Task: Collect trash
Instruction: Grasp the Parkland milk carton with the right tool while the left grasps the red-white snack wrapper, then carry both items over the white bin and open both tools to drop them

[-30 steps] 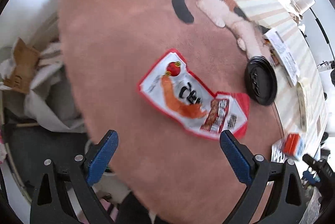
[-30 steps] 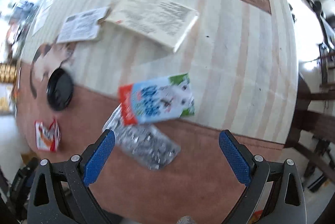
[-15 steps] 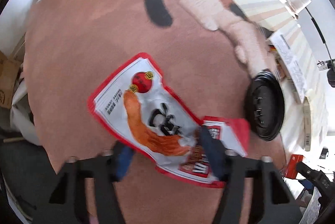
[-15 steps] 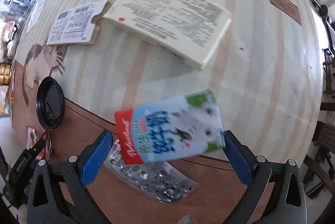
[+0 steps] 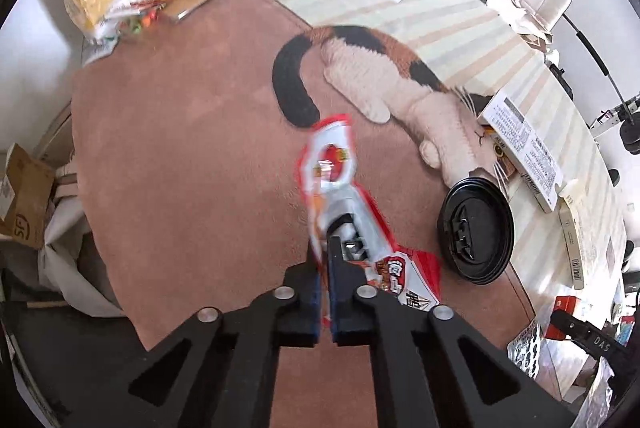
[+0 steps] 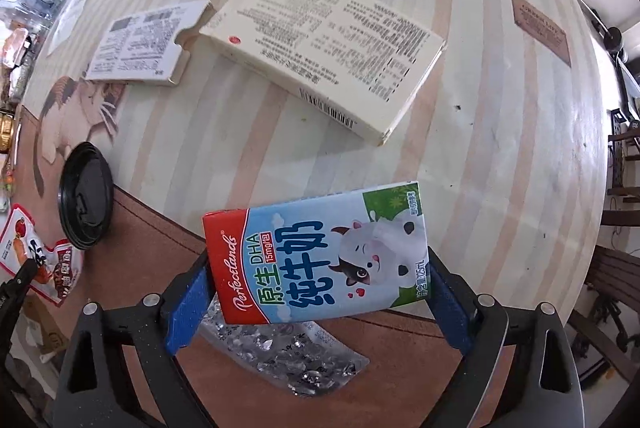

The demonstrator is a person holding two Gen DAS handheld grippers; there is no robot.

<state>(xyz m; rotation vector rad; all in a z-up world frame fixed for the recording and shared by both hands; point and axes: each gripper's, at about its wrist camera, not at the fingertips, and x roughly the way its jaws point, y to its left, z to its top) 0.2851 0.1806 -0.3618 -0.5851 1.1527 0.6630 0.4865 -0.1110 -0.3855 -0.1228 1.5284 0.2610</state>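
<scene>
Within the last second both grippers closed on trash: the left gripper [image 5: 326, 260] jaws now pinch the red snack wrapper [image 5: 332, 164], lifting it off the brown mat [image 5: 180, 132]; the right gripper [image 6: 316, 288] jaws clamp the milk carton [image 6: 320, 256] near the table's front edge. Both seem ready to carry away.

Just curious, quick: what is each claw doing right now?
Left gripper: shut on the red snack wrapper.
Right gripper: shut on the milk carton.

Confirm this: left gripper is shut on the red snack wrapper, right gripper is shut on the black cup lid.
Wrong on the right side. The right wrist view shows the right gripper shut on the milk carton; the black cup lid lies untouched on the mat. The left gripper does hold the red snack wrapper.
</scene>
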